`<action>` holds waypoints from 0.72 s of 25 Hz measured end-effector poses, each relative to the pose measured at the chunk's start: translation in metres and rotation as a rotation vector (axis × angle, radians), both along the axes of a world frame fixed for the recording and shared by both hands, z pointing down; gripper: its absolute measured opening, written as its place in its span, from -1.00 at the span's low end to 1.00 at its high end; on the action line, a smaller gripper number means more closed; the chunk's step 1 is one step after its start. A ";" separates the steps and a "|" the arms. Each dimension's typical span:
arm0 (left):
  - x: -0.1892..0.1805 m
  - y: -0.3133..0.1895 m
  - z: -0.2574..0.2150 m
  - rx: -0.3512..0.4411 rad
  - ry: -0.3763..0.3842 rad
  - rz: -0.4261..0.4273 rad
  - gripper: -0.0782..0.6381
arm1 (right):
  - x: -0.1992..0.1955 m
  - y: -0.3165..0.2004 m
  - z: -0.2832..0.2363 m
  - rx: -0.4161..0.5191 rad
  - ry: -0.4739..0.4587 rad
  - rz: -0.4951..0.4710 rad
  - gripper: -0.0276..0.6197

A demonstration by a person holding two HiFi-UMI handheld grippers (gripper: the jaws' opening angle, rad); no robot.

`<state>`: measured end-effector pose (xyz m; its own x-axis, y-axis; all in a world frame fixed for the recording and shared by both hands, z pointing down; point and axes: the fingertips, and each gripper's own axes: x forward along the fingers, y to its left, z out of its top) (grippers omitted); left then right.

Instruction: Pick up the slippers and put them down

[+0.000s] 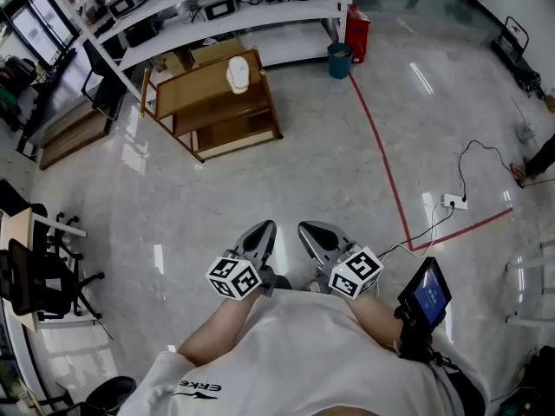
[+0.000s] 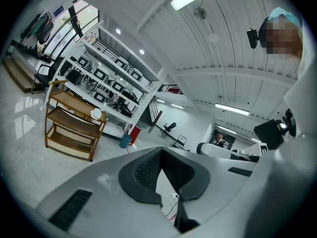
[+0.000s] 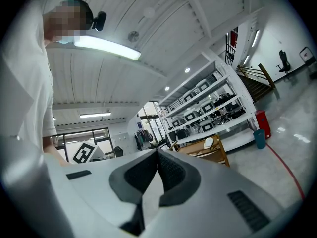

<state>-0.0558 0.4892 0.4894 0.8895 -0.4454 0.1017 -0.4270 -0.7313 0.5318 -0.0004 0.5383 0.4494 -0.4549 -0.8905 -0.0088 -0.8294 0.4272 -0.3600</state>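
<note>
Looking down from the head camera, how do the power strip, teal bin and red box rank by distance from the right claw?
1. Power strip, off to the right of the right claw.
2. Teal bin, well ahead.
3. Red box, just behind the bin.

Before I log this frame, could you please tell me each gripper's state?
Left gripper: closed, holding nothing.
Right gripper: closed, holding nothing.

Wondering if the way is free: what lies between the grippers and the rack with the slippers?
Only bare floor, as the head view shows, from the left gripper and right gripper to the rack with the slippers.
</note>
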 end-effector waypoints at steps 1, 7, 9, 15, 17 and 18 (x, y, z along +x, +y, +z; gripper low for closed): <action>0.001 -0.002 0.000 -0.006 0.000 -0.008 -0.77 | 0.002 -0.002 0.001 -0.009 -0.005 0.000 -0.90; 0.004 -0.029 -0.001 -0.035 0.017 -0.042 -0.77 | 0.012 -0.025 0.007 -0.043 -0.038 0.005 -0.90; 0.004 -0.042 -0.001 -0.040 0.028 -0.047 -0.77 | 0.015 -0.036 0.008 -0.050 -0.040 0.011 -0.90; 0.013 -0.088 0.004 -0.029 0.056 -0.026 -0.77 | 0.023 -0.081 0.017 -0.070 -0.025 0.029 -0.90; 0.019 -0.108 0.005 -0.023 0.066 -0.014 -0.77 | 0.029 -0.102 0.019 -0.076 -0.017 0.037 -0.90; 0.021 -0.119 0.004 -0.019 0.070 -0.011 -0.77 | 0.030 -0.113 0.018 -0.078 -0.014 0.041 -0.90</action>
